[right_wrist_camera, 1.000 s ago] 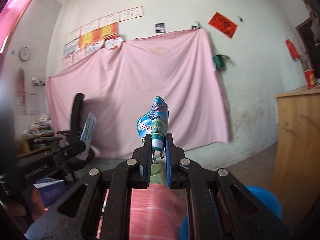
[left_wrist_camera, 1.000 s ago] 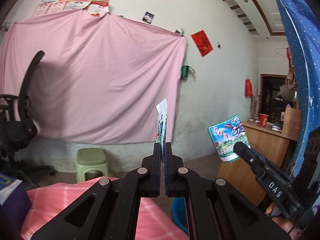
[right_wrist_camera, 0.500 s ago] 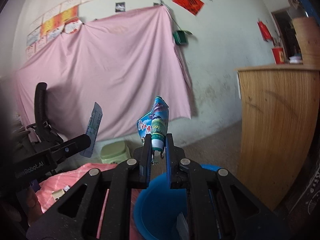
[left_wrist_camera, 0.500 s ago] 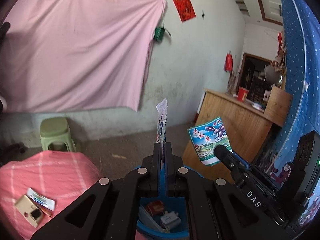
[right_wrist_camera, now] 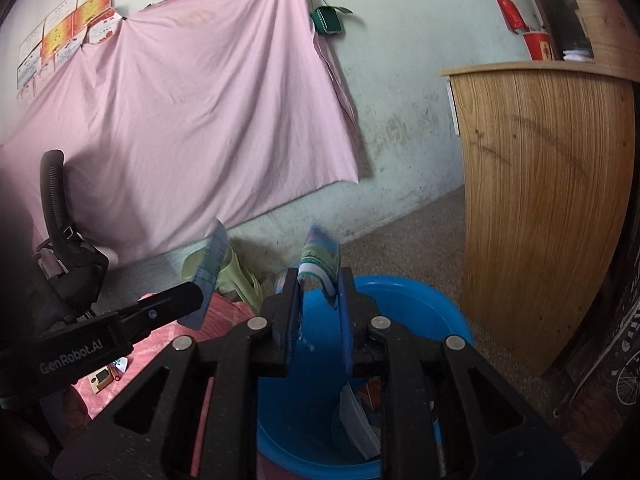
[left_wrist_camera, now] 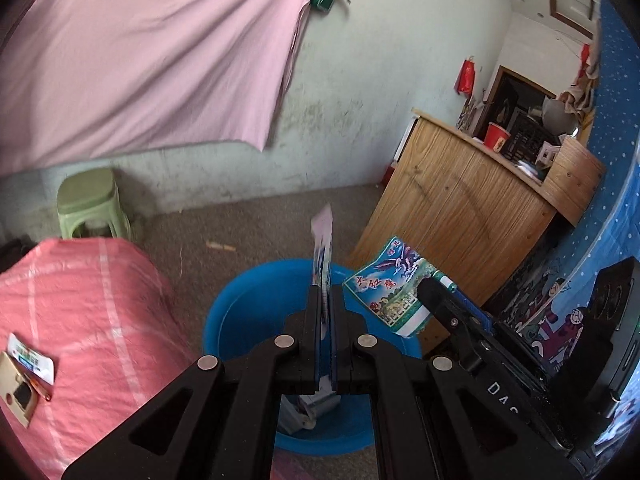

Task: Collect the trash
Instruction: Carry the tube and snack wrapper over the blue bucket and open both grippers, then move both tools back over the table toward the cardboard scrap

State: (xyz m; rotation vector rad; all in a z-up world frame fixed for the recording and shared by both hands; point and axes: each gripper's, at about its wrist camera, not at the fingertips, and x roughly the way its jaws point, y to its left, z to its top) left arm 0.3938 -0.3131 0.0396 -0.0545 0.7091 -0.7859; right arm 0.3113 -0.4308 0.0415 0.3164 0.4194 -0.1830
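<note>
My left gripper [left_wrist_camera: 325, 292] is shut on a thin white and blue wrapper [left_wrist_camera: 322, 240], held upright over the blue basin [left_wrist_camera: 240, 312]. My right gripper [right_wrist_camera: 318, 280] has its jaws parted, and the colourful snack bag [right_wrist_camera: 320, 254] looks blurred and loose between the fingers, above the basin [right_wrist_camera: 420, 304]. In the left wrist view the snack bag [left_wrist_camera: 390, 284] sits at the right gripper's tip. The basin holds several pieces of trash [right_wrist_camera: 360, 416]. More wrappers [left_wrist_camera: 26, 368] lie on the pink checked cloth [left_wrist_camera: 92, 304].
A wooden counter [left_wrist_camera: 460, 216] stands right of the basin, with a red cup [left_wrist_camera: 496, 138] on top. A green stool [left_wrist_camera: 90, 200] is by the wall under a pink sheet [left_wrist_camera: 152, 56]. A black office chair [right_wrist_camera: 60, 232] is at the left.
Both grippers tilted down and moved over the blue basin. The right gripper's jaws have opened, and the snack bag now slips loose and blurred between them. The left stays shut on its wrapper.
</note>
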